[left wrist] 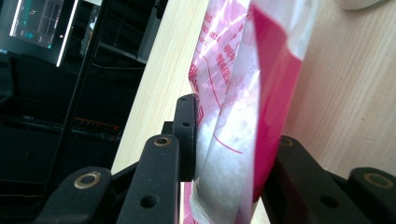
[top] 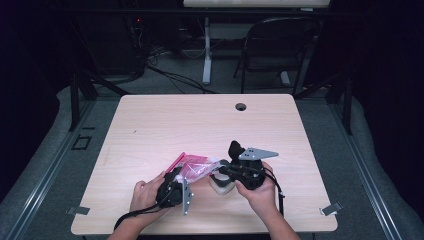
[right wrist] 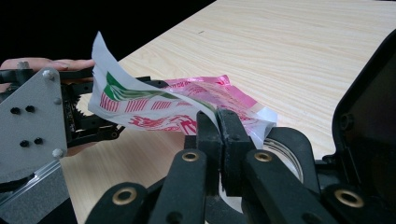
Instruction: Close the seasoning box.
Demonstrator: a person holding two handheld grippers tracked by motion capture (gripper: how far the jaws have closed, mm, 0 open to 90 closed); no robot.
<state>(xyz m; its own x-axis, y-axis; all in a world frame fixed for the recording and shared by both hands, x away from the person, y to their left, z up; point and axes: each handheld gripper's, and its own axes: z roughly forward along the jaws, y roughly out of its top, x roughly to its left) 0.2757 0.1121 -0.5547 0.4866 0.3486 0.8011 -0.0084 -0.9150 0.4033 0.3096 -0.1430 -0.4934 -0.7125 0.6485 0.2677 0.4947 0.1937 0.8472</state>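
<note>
I am pinching a pink and white plastic bag [top: 192, 166] between both grippers, just above the wooden table [top: 165, 120]. My left gripper [top: 176, 184] is clamping its near end; my right gripper [top: 223, 167], jaws pressed together, is nipping its corner above a tape roll [top: 222, 184]. Beyond the bag the tabletop is lying bare up to a cable hole [top: 241, 106]; past the far edge a folding chair [top: 277, 45] is standing in the dark room.

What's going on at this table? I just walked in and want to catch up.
A person is working a pink-and-white plastic packet with a gripper in each hand. The left gripper clamps the packet's filled body, and the right gripper is shut on its thin edge, so the packet hangs between them just above the wooden table. A white roll of tape lies under the right gripper.
</note>
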